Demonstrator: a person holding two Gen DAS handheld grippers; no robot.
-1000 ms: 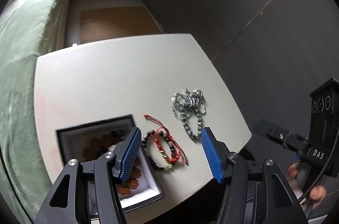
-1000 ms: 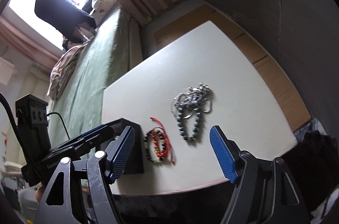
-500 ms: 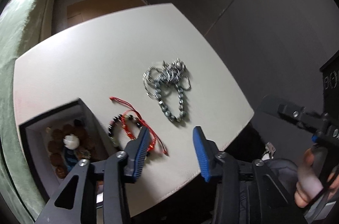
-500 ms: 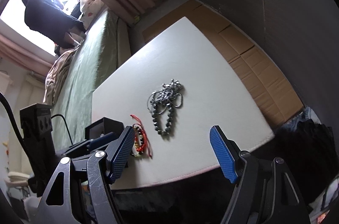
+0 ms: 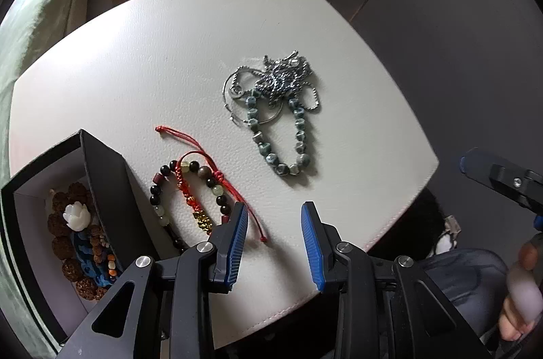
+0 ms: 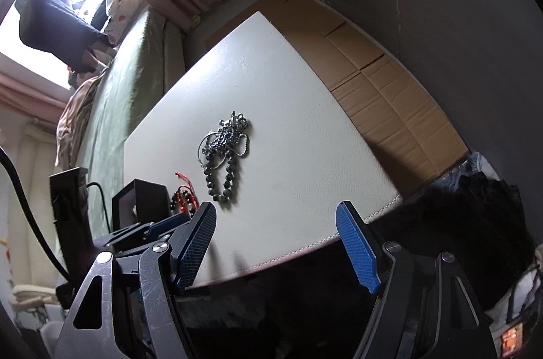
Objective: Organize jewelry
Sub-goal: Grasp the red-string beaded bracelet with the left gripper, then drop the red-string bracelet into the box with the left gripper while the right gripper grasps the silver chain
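On the white table (image 5: 142, 63) lie a dark bead bracelet (image 5: 163, 185) entwined with a red cord bracelet (image 5: 197, 209), and a grey-blue bead necklace (image 5: 292, 151) tangled with silver chains (image 5: 281, 80). My left gripper (image 5: 274, 240) hovers near the front edge with its jaws closing. The red cord's tail runs just inside its left pad (image 5: 237, 236), and no pad presses on anything. My right gripper (image 6: 276, 247) stands open over the table's front edge, holding nothing, with the necklace (image 6: 220, 179) ahead of it.
An open black box (image 5: 101, 175) at the table's left holds brown beads and a white flower piece (image 5: 76, 216). A green bed cover (image 6: 112, 107) lies to the left, flattened cardboard (image 6: 383, 87) behind the table and dark clothing (image 6: 475, 213) at the right.
My left gripper came down closer to the table and shifted right, so the bracelets now lie left of its fingers. Its jaws narrowed. My right gripper drifted nearer, jaws unchanged.
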